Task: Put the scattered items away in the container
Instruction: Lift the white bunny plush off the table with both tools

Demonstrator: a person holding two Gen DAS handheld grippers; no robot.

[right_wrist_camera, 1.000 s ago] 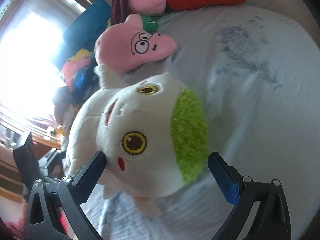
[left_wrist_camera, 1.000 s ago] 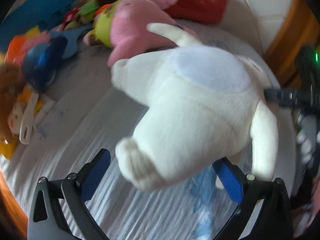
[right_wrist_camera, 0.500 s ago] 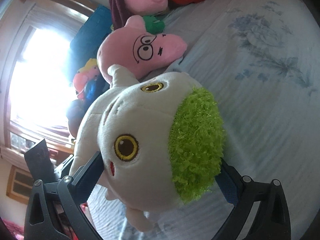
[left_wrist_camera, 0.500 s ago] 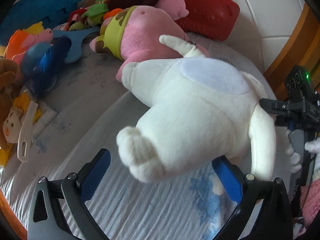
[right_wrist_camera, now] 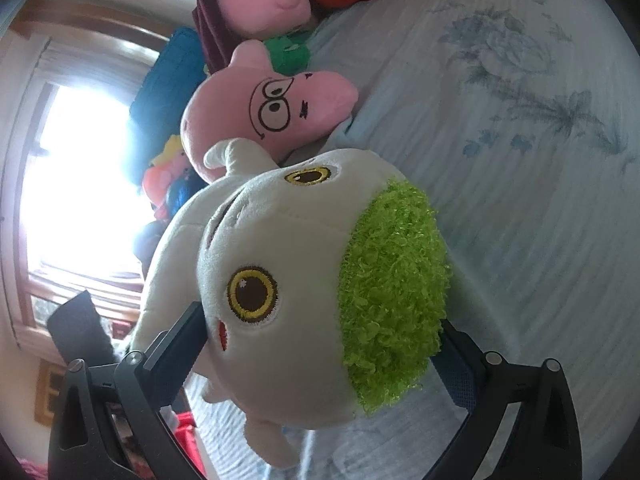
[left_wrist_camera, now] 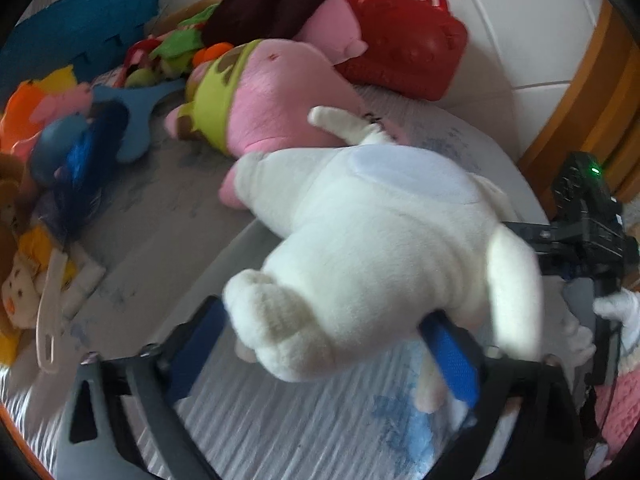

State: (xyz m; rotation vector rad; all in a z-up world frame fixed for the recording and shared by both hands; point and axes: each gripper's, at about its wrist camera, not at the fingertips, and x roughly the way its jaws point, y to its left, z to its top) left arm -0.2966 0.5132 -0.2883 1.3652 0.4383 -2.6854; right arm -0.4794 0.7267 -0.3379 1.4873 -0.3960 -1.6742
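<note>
Plush toy point(left_wrist_camera: 372, 248) before basket point(left_wrist_camera: 404, 40)

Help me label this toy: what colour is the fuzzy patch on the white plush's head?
Bright lime green patch on the white plush, clearest in the right wrist view.

My left gripper point(left_wrist_camera: 332, 344) jaws are closing, now pinching the white plush point(left_wrist_camera: 384, 248) at its foot end, clear of it before. My right gripper point(right_wrist_camera: 316, 344) has slid onto the plush's head, pads now pressing both sides.
</note>
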